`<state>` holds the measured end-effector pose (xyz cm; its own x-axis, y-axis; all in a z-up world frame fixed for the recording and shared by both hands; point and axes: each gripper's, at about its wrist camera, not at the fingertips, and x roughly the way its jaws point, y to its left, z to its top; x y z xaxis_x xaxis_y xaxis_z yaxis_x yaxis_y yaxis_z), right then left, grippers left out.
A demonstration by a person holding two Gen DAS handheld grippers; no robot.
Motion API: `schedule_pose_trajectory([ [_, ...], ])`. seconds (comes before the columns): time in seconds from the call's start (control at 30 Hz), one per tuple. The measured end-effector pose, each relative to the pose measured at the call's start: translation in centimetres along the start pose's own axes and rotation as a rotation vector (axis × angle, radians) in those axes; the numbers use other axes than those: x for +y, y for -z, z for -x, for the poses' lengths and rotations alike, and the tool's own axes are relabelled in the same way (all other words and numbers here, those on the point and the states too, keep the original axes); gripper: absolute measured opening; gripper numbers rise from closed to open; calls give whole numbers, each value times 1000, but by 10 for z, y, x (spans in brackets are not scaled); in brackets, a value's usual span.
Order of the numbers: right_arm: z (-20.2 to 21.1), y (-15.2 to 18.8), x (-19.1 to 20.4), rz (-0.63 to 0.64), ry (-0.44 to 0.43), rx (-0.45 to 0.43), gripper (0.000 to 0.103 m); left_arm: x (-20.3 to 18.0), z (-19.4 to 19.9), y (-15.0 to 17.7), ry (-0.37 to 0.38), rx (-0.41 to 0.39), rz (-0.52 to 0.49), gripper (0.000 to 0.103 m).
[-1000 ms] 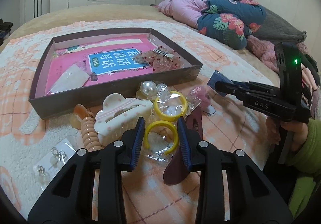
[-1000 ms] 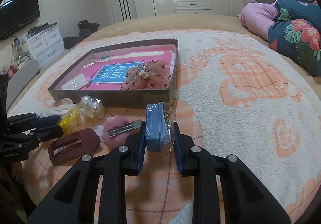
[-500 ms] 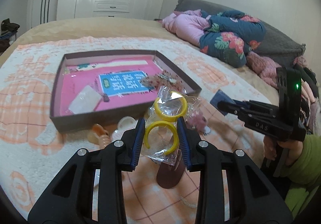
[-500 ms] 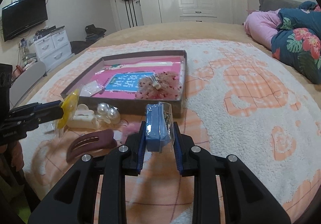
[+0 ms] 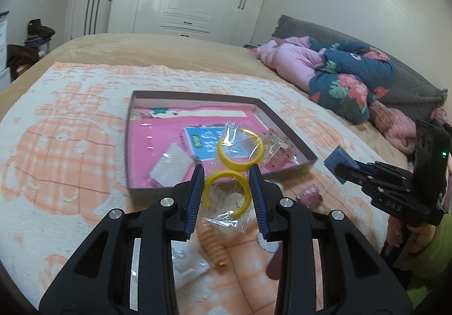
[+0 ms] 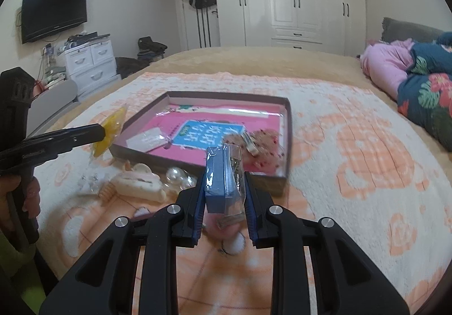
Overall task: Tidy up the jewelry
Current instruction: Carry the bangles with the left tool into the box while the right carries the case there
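Over the near left edge of the blanket (image 6: 367, 145), the left gripper (image 5: 226, 188) is clamped on a clear bag of yellow hoops (image 5: 227, 188), one hoop pinched between the blue pads and the other hanging forward in the loose film above the near wall of the tray (image 5: 282, 128). Below it on the blanket, just outside that near wall, lie a cream claw clip (image 6: 138, 185), a bagged pearl piece (image 6: 176, 175) and a coiled hair tie (image 5: 213, 245), none of them yet put away. Inside the tray a pink booklet (image 6: 209, 135) covers the floor, with a white packet (image 5: 171, 165) toward the near left corner and a glittery bow (image 6: 262, 142) against the right wall. Farther right, the right gripper (image 6: 224, 188) is closed on a blue boxed packet (image 6: 219, 179), held upright just short of the tray's near right corner. The step in hand looks like carrying both items into the tray. To do it well, the bag should probably travel forward until its dangling hoop clears the wall, then come down on bare pink between the white packet and the bow before the pads part, so the slippery film does not catch the rim. The blue packet would likely sit best laid flat near the right wall, clear of the bow, with the two grippers kept apart.
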<state>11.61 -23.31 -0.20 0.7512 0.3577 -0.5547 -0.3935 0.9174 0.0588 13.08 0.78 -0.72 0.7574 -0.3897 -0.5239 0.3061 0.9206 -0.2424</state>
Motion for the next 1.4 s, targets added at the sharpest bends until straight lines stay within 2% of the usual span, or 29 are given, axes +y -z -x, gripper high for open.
schedule_pose_trajectory([
  [0.27, -12, -21, 20, 45, -28, -33, 24, 20, -2, -11, -37, -26, 35, 25],
  [0.63, -29, -45, 24, 59, -7, -71, 24, 31, -22, -32, -54, -42, 58, 25],
  [0.93, -54, -55, 1, 19, 69, -58, 24, 24, -55, -39, -31, -14, 75, 25],
  [1.4, -84, -49, -42, -37, 177, 10, 24, 16, -87, -33, 22, 50, 76, 25],
])
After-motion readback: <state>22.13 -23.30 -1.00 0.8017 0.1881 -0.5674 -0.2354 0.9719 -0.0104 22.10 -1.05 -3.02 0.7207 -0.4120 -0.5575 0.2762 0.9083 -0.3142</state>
